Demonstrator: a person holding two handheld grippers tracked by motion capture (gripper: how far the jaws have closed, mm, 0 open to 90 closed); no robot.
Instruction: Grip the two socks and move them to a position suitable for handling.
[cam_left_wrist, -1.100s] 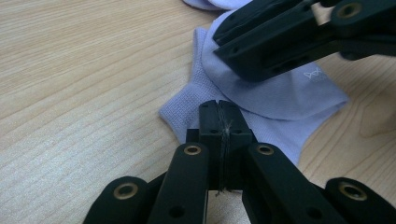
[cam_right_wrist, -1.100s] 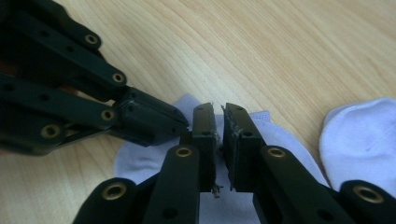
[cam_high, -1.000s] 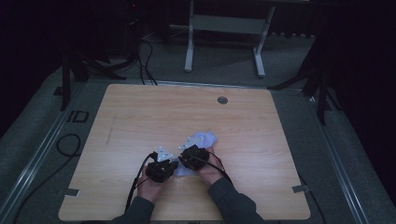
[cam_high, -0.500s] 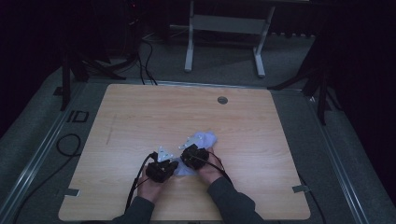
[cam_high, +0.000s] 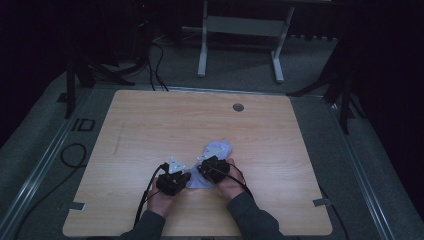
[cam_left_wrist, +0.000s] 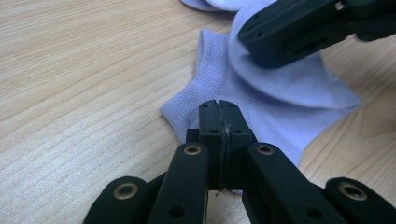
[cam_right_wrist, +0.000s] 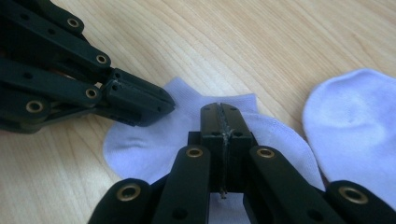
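Observation:
A pale lilac sock (cam_high: 198, 184) lies flat on the wooden table (cam_high: 150, 130) near its front edge, between both grippers. My left gripper (cam_left_wrist: 218, 105) is shut, its tips pinching the sock (cam_left_wrist: 285, 98) at the cuff edge. My right gripper (cam_right_wrist: 225, 109) is shut too, its jaws closed over the middle of the same sock (cam_right_wrist: 149, 144). The two grippers point at each other, tips a short way apart: the left gripper (cam_right_wrist: 166, 101) comes in from the left, the right gripper (cam_left_wrist: 247, 39) from above. A second sock (cam_right_wrist: 355, 130) lies just beyond.
The second sock (cam_high: 220, 148) lies beyond the right hand. A round cable hole (cam_high: 238, 107) is at the table's far edge. Black cables (cam_high: 150, 187) trail from the grippers off the front. A metal frame (cam_high: 240, 30) stands on the floor behind.

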